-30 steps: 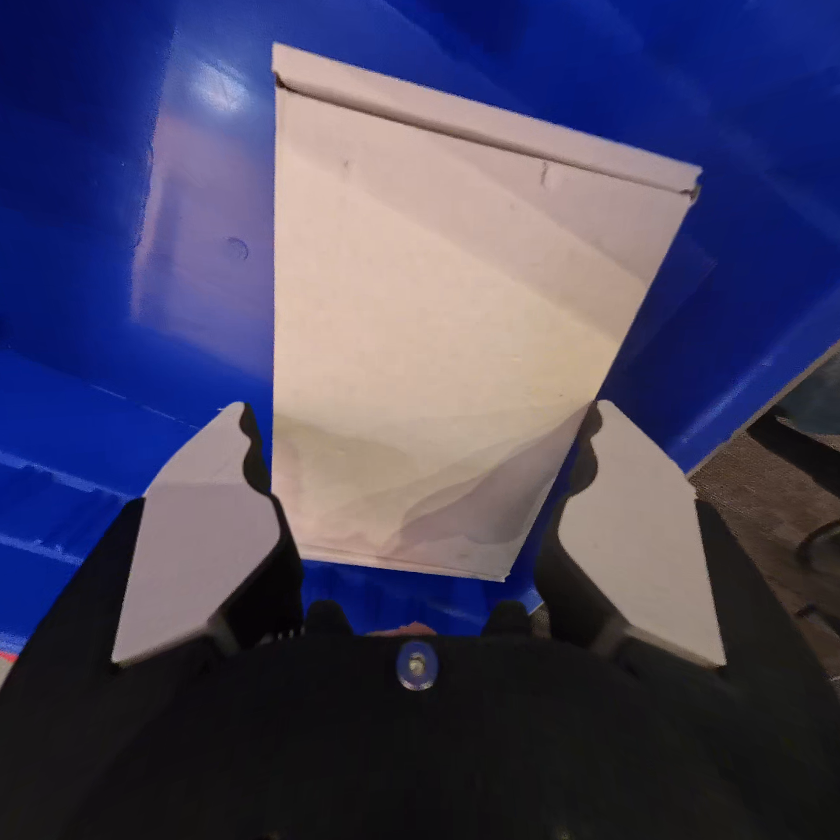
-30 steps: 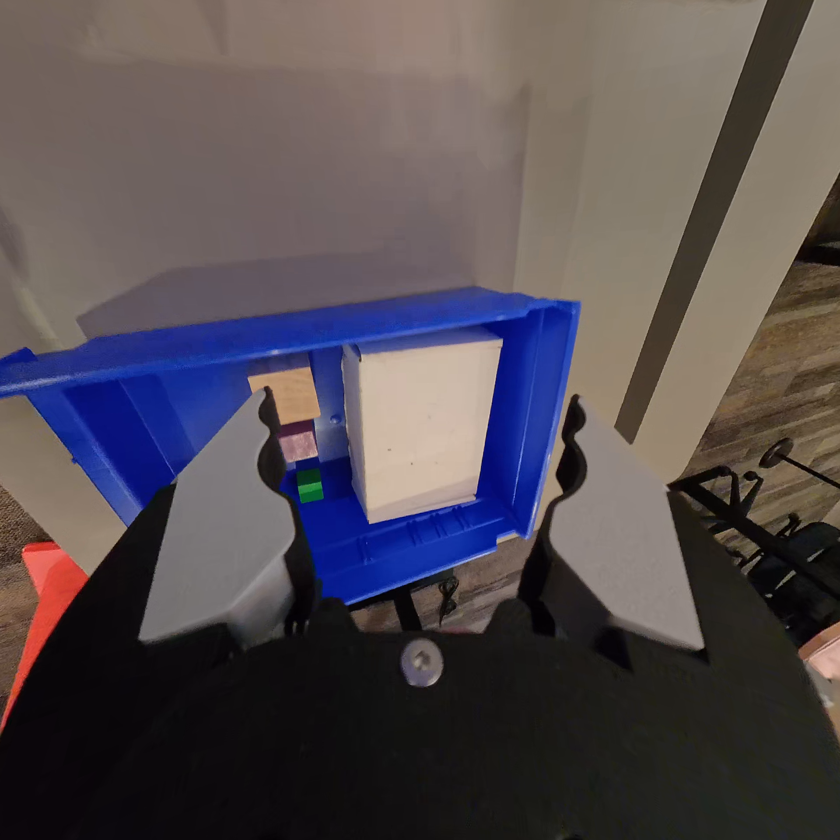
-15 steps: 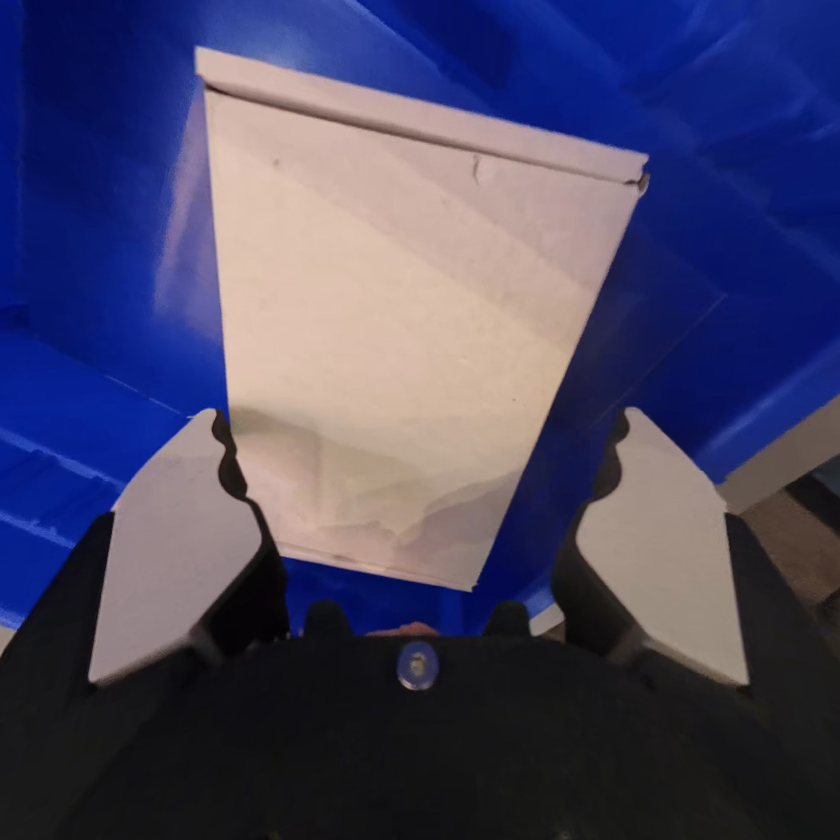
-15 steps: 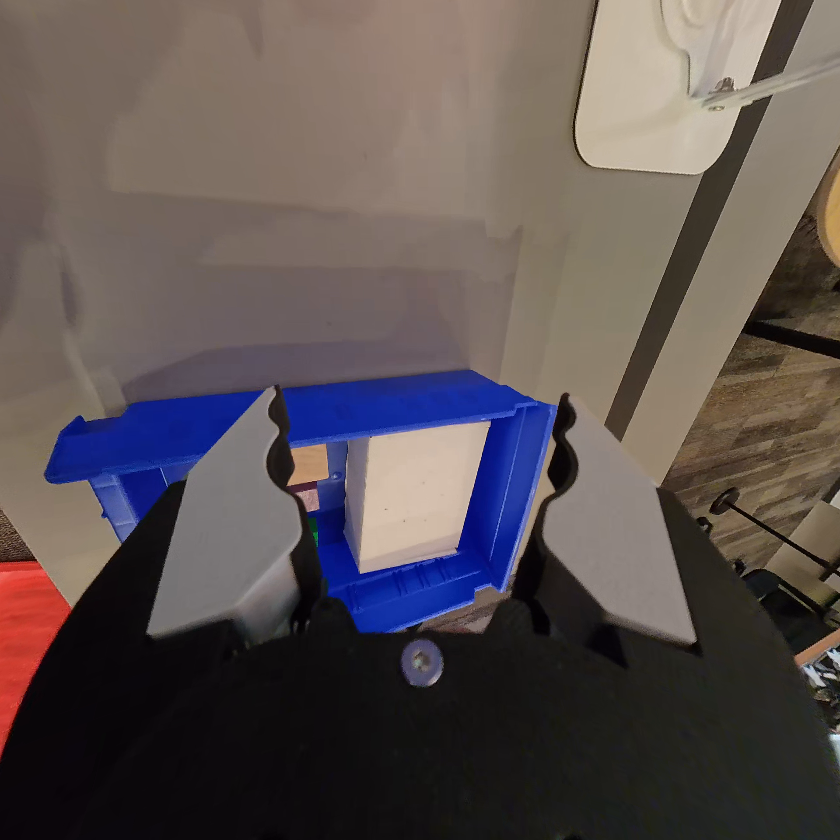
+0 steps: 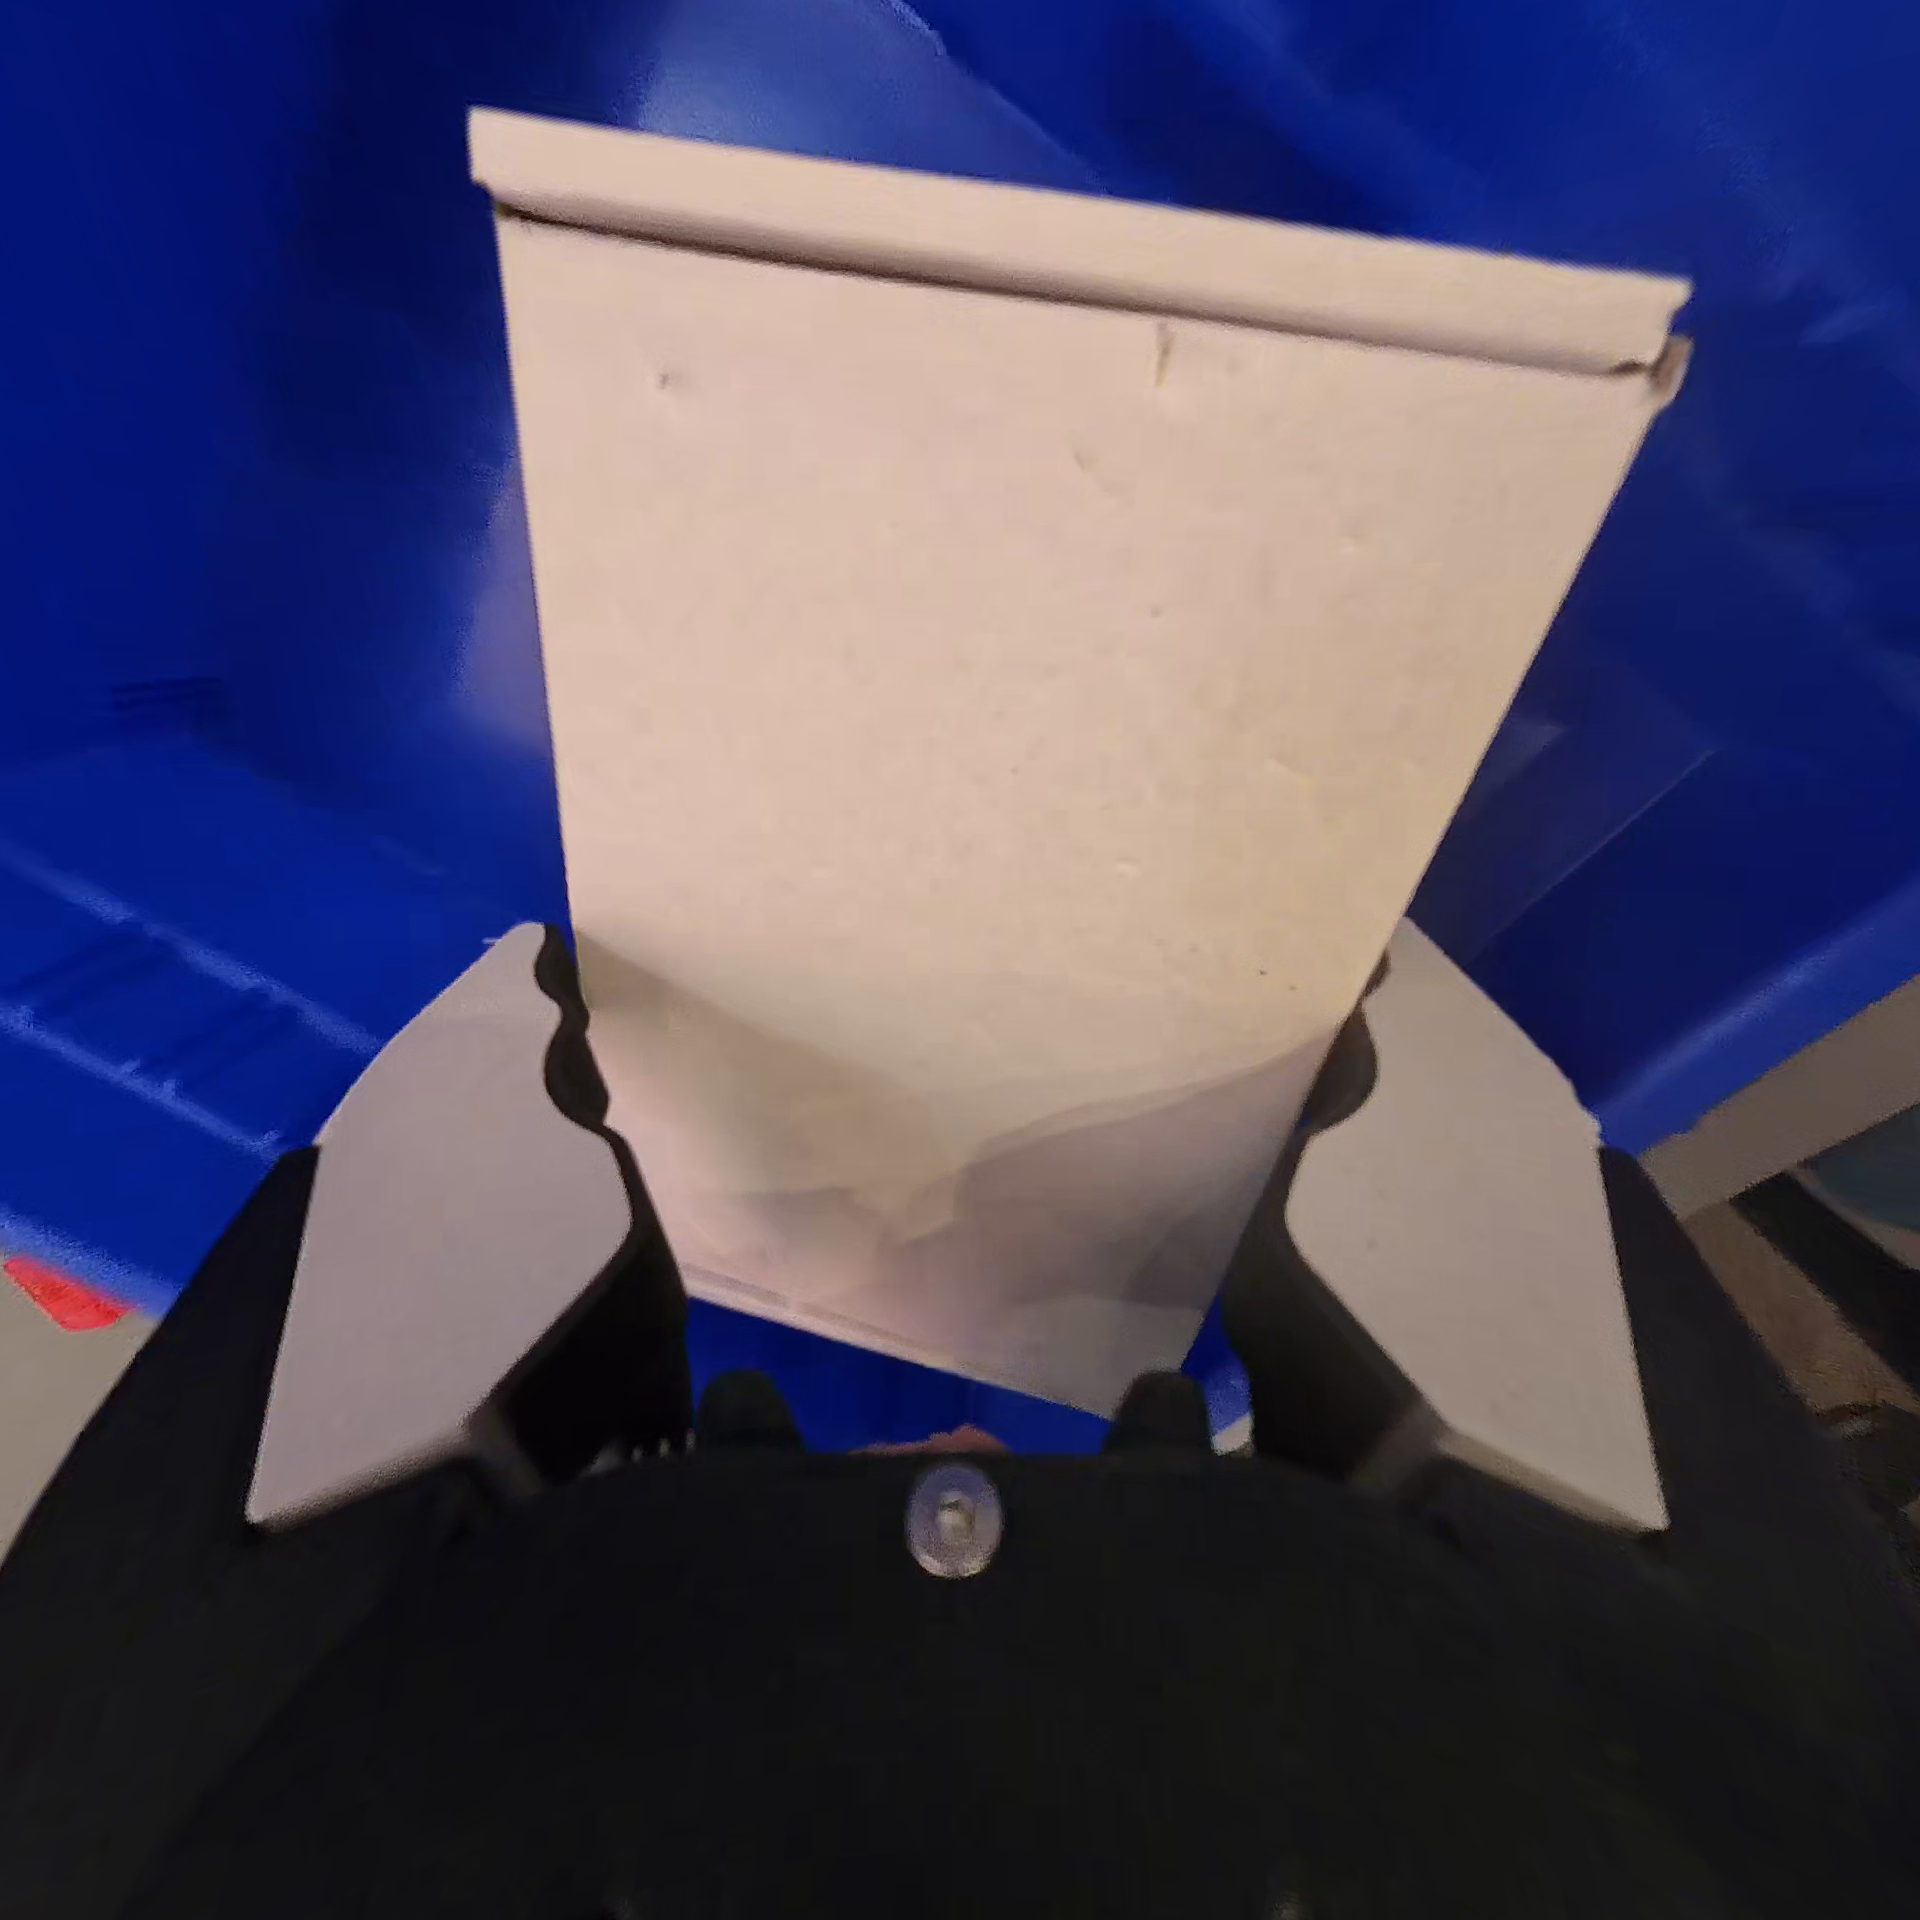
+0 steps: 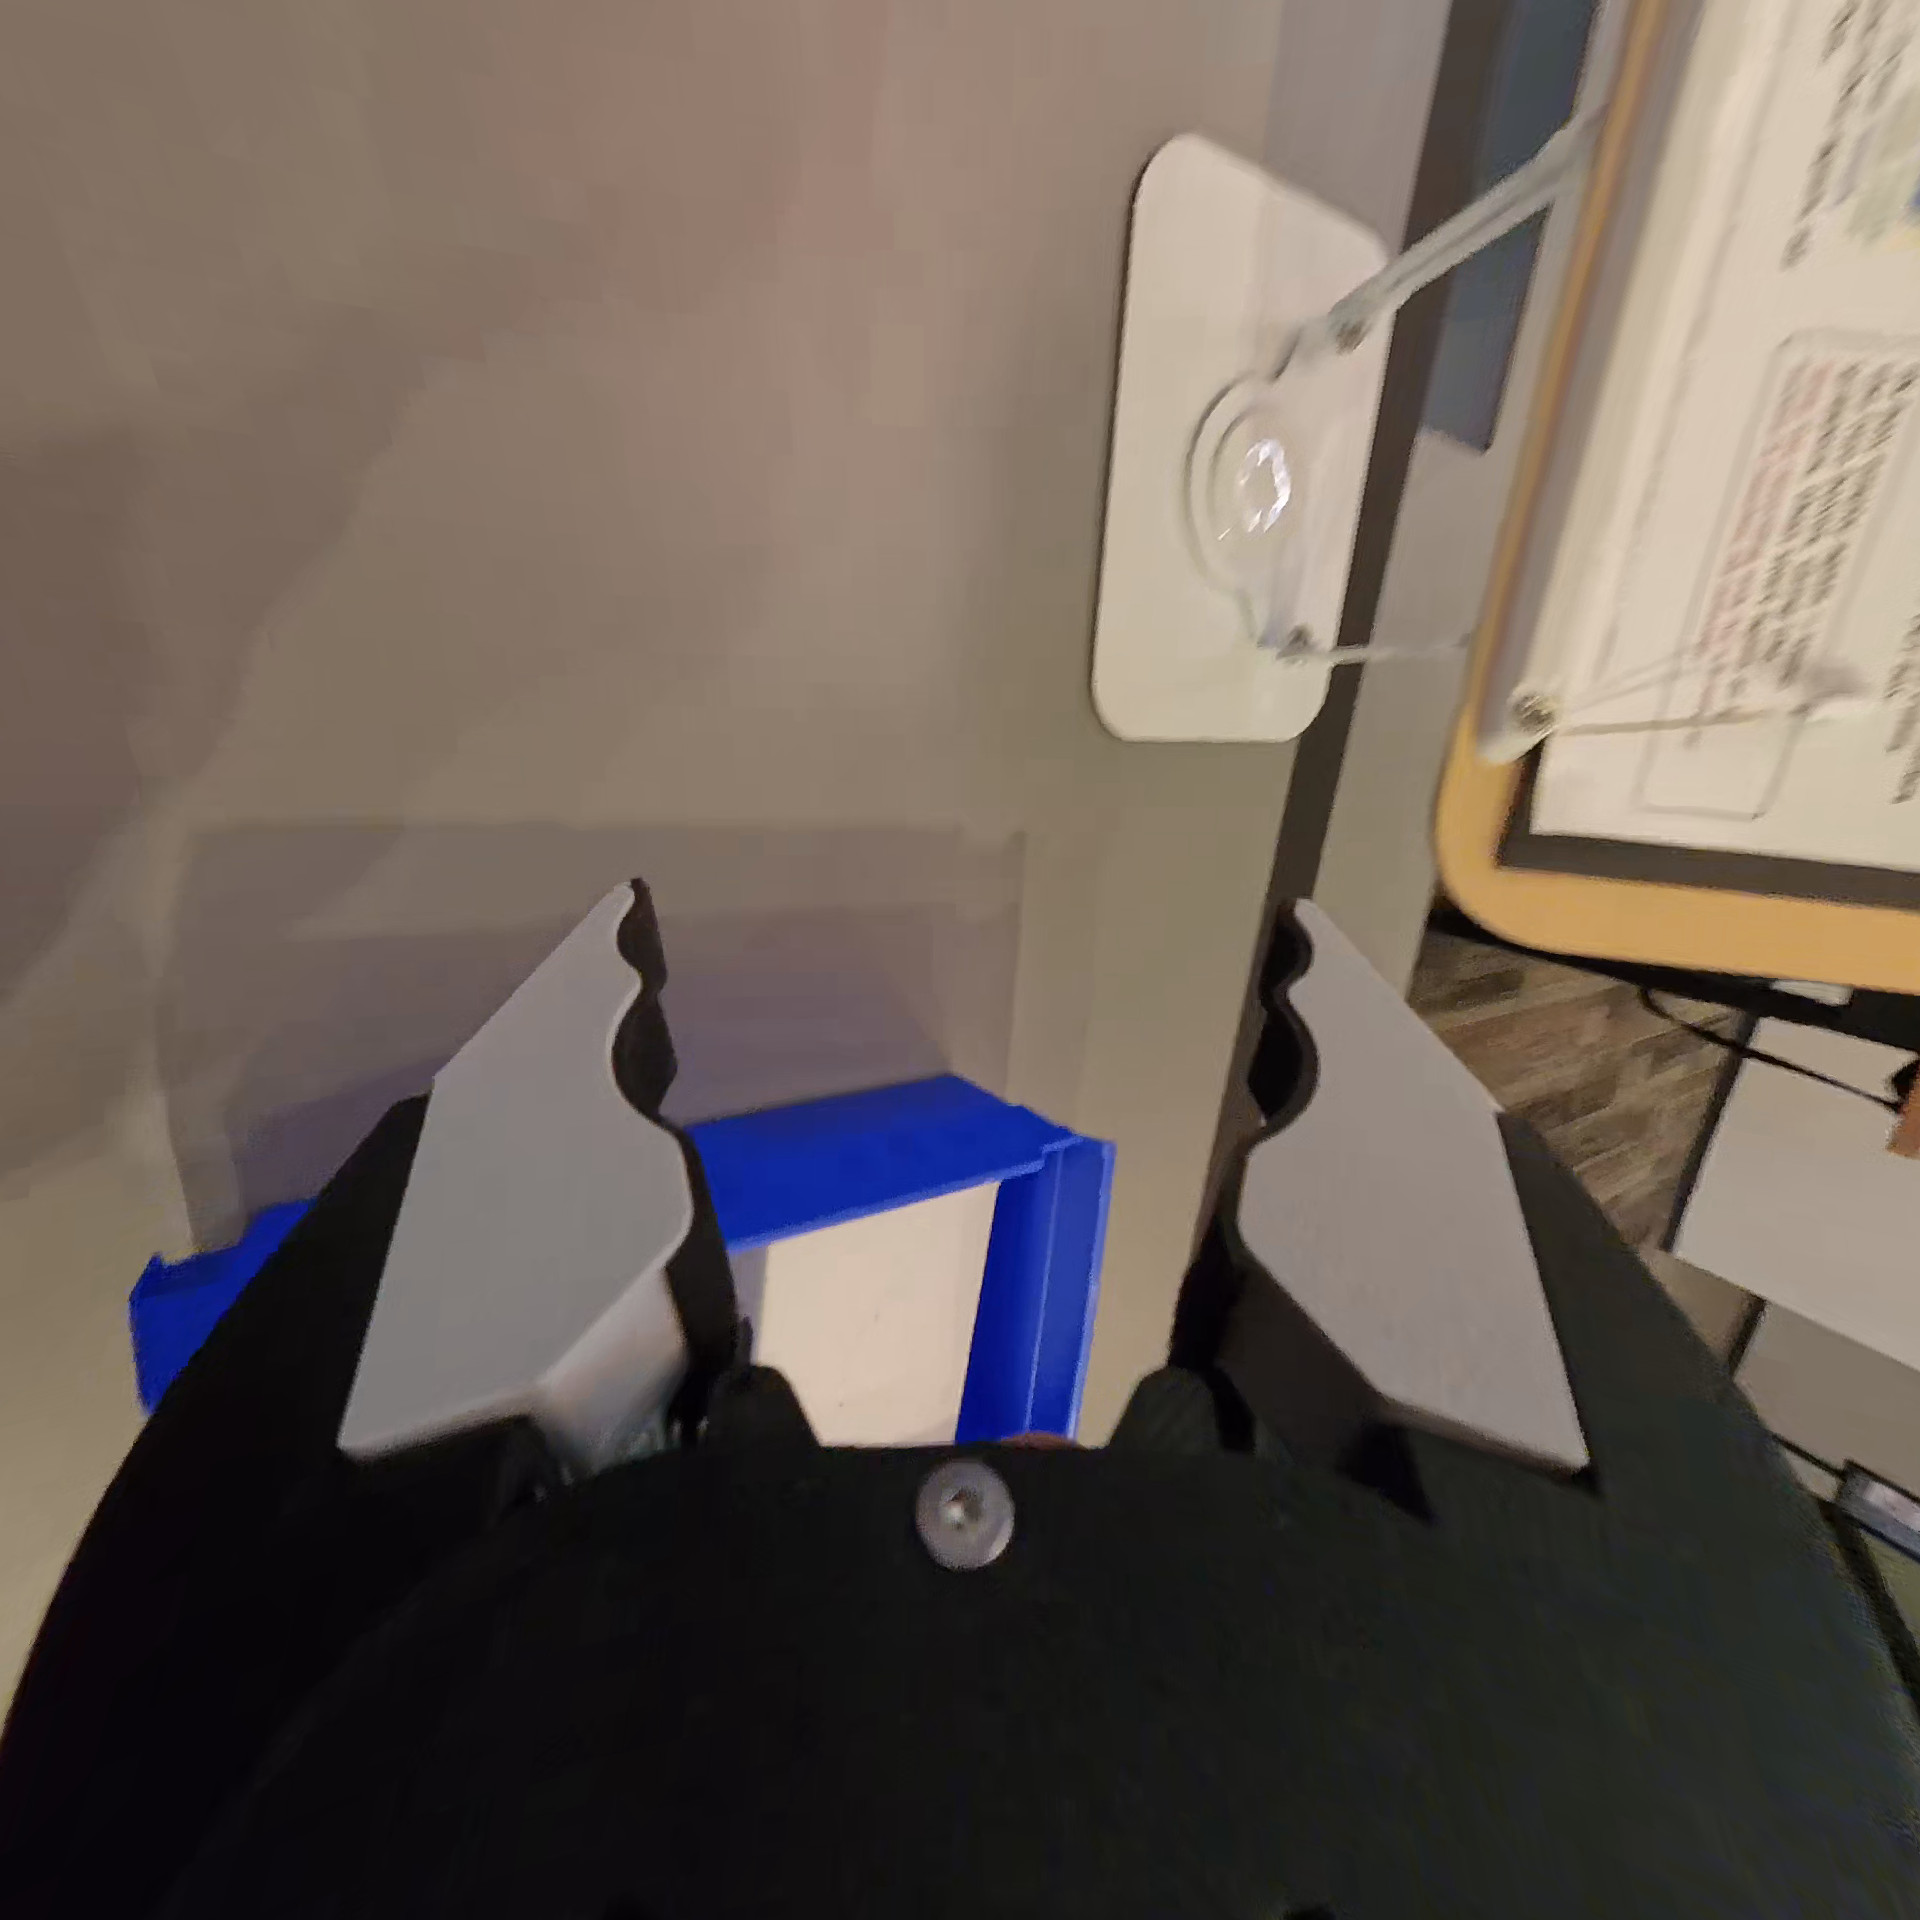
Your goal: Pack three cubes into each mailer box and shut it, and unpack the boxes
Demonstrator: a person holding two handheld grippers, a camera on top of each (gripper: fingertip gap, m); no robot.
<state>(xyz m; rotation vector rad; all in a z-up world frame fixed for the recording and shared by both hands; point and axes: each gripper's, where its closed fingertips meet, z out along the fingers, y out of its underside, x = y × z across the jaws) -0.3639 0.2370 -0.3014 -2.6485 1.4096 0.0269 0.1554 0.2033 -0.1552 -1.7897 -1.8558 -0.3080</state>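
Since the frame half a second back, our left gripper (image 5: 966, 1049) has narrowed around the white mailer box (image 5: 1029, 665): the gap that stood between the box's right edge and the right finger is gone, and both fingers (image 5: 457, 1226) now bracket the box's near end. Left view: box lies lid shut inside the blue bin (image 5: 239, 499), lid seam across its far end, a few small dents on the top face. Left finger sits just beside the box's left edge, right finger overlaps the right edge; motion blur means we cannot tell whether they actually press on it, so grip state unconfirmed. Blue bin wall fills everything around the box; a red patch (image 5: 62, 1294) shows at lower left outside the bin, and grey floor at lower right. Right view: our right gripper (image 6: 961, 1023) has tilted up and away compared with before, so the bin (image 6: 894, 1153) now sits low and small, mostly hidden behind the fingers (image 6: 540, 1174). Those fingers are spread wide with nothing between them. Only the bin's far rim and right wall show, plus a strip of the white box (image 6: 873, 1330) inside it. Cubes not visible now. Above the bin is a plain grey wall, with a white mounting plate (image 6: 1236, 447) fixed on it and a framed notice board (image 6: 1714, 520) at right.
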